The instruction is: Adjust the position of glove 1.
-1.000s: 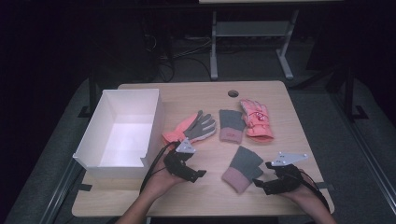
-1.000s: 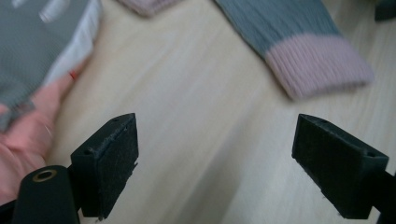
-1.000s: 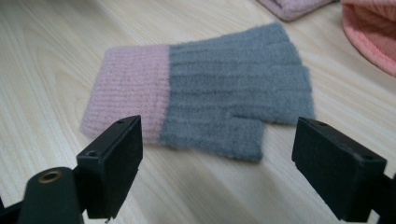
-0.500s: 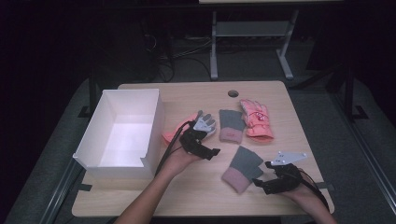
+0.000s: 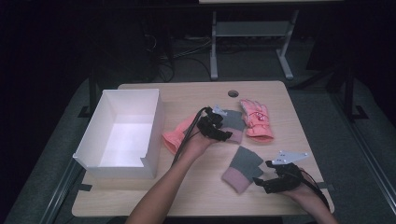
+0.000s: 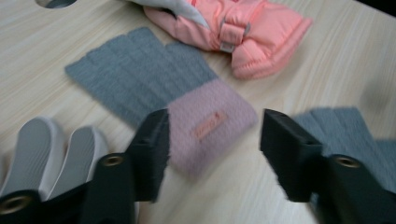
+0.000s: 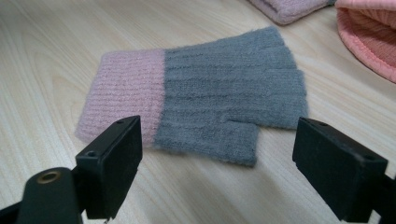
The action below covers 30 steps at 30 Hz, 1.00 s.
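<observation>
High view: the left gripper (image 5: 223, 127) is placed over a grey-and-pink knit glove (image 5: 232, 122) at the table's (image 5: 187, 95) centre, with a white box (image 5: 122, 134) at nine o'clock and a coral padded glove (image 5: 256, 119) at three o'clock of it. The right gripper (image 5: 268, 179) is held by a second knit glove (image 5: 242, 168).

Left gripper view: the jaws have just been closing and now straddle the pink cuff (image 6: 211, 126), not yet pinched; a grasp is judged under way, and further closing is called for.

Right gripper view: the jaws are spread, nothing gripped, with the second knit glove at twelve o'clock.

Glove tag (image 6: 209, 125) — txt unreadable
</observation>
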Each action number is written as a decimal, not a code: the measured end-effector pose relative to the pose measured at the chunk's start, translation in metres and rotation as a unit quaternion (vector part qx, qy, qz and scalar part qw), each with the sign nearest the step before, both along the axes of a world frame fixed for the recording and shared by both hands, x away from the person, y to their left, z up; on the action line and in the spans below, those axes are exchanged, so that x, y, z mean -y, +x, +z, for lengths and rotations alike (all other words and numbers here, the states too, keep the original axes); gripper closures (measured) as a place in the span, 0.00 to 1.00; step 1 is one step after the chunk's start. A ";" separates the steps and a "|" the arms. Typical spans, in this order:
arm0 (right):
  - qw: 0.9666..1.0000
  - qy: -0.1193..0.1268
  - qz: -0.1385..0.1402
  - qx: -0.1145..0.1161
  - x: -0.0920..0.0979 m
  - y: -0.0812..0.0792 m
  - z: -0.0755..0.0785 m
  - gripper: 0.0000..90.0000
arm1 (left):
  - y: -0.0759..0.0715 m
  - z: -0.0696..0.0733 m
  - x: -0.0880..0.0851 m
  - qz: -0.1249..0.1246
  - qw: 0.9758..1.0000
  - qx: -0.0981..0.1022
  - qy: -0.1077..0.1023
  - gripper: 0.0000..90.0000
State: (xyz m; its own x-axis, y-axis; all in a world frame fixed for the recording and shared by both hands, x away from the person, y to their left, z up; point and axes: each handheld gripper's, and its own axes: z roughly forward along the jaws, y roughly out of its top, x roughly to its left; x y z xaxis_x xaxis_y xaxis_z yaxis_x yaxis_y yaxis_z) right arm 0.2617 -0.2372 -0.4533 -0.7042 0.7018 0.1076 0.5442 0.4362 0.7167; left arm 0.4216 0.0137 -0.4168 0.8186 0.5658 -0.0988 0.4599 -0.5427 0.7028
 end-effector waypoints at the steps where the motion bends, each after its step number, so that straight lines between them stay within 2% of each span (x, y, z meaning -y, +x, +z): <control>1: 1.000 0.001 -0.001 0.000 0.000 0.000 0.000 0.17 | 0.002 -0.001 0.003 -0.002 1.000 -0.006 -0.006 0.58; 3: 1.000 0.000 0.000 0.001 0.001 0.000 0.001 0.17 | 0.007 -0.004 0.011 -0.006 1.000 -0.018 -0.010 0.71; 4: 1.000 0.000 -0.001 0.002 0.001 0.000 0.001 0.17 | 0.010 -0.004 0.014 -0.014 1.000 -0.022 -0.003 0.79; 5: 1.000 0.002 -0.003 -0.001 0.001 -0.001 0.001 0.17 | 0.012 -0.006 0.018 -0.013 1.000 -0.028 -0.008 0.85; 7: 1.000 0.002 -0.001 0.003 0.002 0.000 0.000 0.17 | 0.015 -0.010 0.025 -0.013 0.999 -0.037 -0.014 0.95; 8: 1.000 0.002 -0.001 0.001 0.002 0.000 0.000 0.17 | 0.017 -0.013 0.027 -0.022 0.999 -0.040 -0.009 0.98; 9: 1.000 0.002 -0.001 0.001 0.002 0.001 0.000 0.17 | 0.018 -0.016 0.032 -0.020 0.999 -0.044 -0.016 0.99; 11: 1.000 0.002 -0.001 0.000 0.003 0.001 0.000 0.17 | 0.019 -0.020 0.038 -0.024 0.999 -0.045 -0.014 0.99; 13: 1.000 0.004 -0.002 0.000 0.004 0.000 0.000 0.17 | 0.020 -0.024 0.044 -0.034 0.998 -0.049 -0.003 0.99; 14: 1.000 0.003 -0.002 0.001 0.004 0.000 0.000 0.17 | 0.020 -0.027 0.048 -0.029 0.998 -0.052 -0.010 0.99; 16: 1.000 0.003 -0.002 0.000 0.005 0.000 0.000 0.17 | 0.020 -0.030 0.054 -0.032 0.998 -0.055 -0.010 0.99; 20: 1.000 0.004 -0.002 -0.001 0.004 0.001 0.000 0.17 | 0.020 -0.036 0.059 -0.041 0.997 -0.059 0.013 1.00; 22: 1.000 0.003 -0.002 -0.002 0.004 0.001 0.000 0.17 | 0.020 -0.036 0.057 -0.044 0.997 -0.060 0.025 1.00; 23: 1.000 0.003 -0.002 -0.002 0.004 0.000 0.000 0.17 | 0.019 -0.036 0.056 -0.038 0.997 -0.062 0.021 1.00; 27: 1.000 0.002 -0.002 0.000 0.005 0.001 0.000 0.17 | 0.020 -0.032 0.044 -0.030 0.997 -0.061 0.034 1.00; 30: 1.000 0.001 -0.001 -0.001 0.004 0.001 0.000 0.17 | 0.020 -0.031 0.032 -0.024 0.997 -0.062 0.033 1.00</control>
